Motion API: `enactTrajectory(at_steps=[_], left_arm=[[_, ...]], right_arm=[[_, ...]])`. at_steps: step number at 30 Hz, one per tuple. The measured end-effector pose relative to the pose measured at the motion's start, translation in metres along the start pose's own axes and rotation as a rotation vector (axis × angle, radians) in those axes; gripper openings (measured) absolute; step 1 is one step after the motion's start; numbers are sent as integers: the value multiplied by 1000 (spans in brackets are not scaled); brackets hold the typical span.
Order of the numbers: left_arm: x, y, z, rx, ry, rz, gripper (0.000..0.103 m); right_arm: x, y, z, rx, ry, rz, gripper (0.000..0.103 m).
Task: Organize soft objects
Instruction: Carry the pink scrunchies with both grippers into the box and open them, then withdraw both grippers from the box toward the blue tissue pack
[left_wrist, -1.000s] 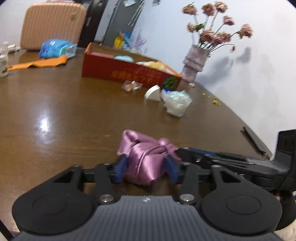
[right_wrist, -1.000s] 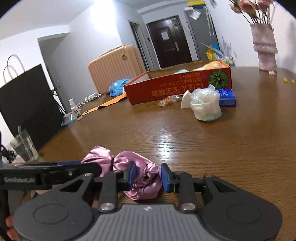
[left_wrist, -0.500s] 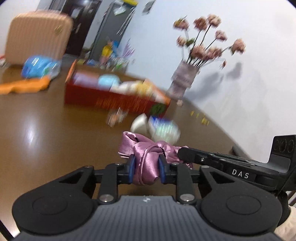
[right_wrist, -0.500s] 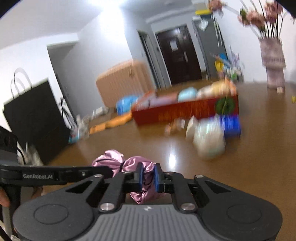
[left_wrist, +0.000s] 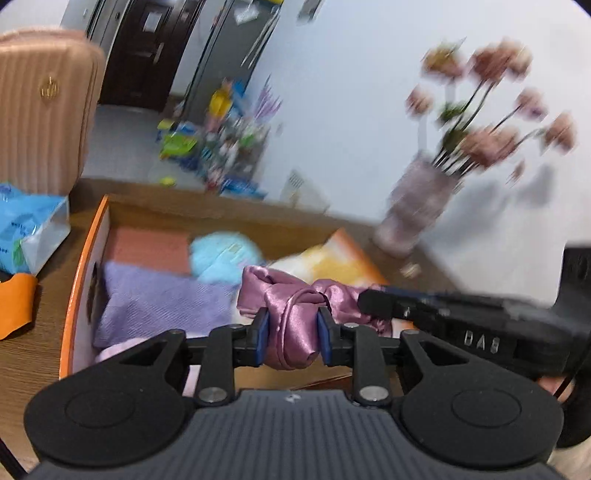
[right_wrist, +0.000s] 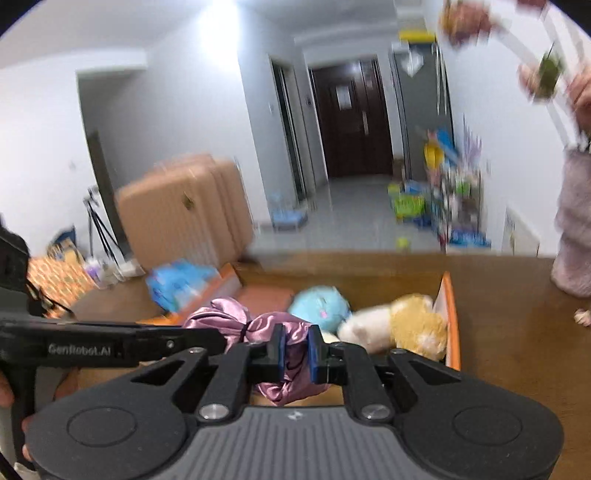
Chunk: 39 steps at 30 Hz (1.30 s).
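A pink satin cloth (left_wrist: 258, 291) (right_wrist: 221, 317) hangs in the air between both grippers, over the open orange-rimmed box (left_wrist: 79, 273) (right_wrist: 450, 325). My left gripper (left_wrist: 293, 332) pinches one bunched end; its jaws are opening slightly, with the cloth still pressed between the blue pads. My right gripper (right_wrist: 296, 349) is shut on the other end. The box holds a purple towel (left_wrist: 159, 302), a blue plush (left_wrist: 221, 258) (right_wrist: 319, 306) and a yellow-white plush (right_wrist: 399, 325). Each gripper's body shows in the other's view.
A vase of pink flowers (left_wrist: 417, 210) (right_wrist: 572, 240) stands right of the box. A blue packet (left_wrist: 26, 229) (right_wrist: 177, 284) and an orange strap (left_wrist: 14, 306) lie to its left. A beige suitcase (left_wrist: 40, 110) stands behind the table.
Both grippers closed on the pink cloth, lifted it off the table and carried it forward until it hangs over the box.
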<state>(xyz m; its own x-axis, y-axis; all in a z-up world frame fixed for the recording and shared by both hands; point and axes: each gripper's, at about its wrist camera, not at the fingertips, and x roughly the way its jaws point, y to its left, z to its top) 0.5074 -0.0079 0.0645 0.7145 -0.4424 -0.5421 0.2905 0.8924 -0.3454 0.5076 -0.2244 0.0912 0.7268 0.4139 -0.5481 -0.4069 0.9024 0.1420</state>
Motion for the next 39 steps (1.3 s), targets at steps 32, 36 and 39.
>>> enactTrajectory(at_steps=[32, 36, 39], left_arm=[[-184, -60, -32, 174, -236, 174, 86], [-215, -71, -49, 180, -273, 181, 88], [-229, -75, -75, 160, -284, 187, 88]], right_arm=[[-186, 40, 8, -90, -176, -148, 80], [-219, 53, -8, -105, -225, -148, 80], [-239, 60, -29, -108, -266, -139, 83]])
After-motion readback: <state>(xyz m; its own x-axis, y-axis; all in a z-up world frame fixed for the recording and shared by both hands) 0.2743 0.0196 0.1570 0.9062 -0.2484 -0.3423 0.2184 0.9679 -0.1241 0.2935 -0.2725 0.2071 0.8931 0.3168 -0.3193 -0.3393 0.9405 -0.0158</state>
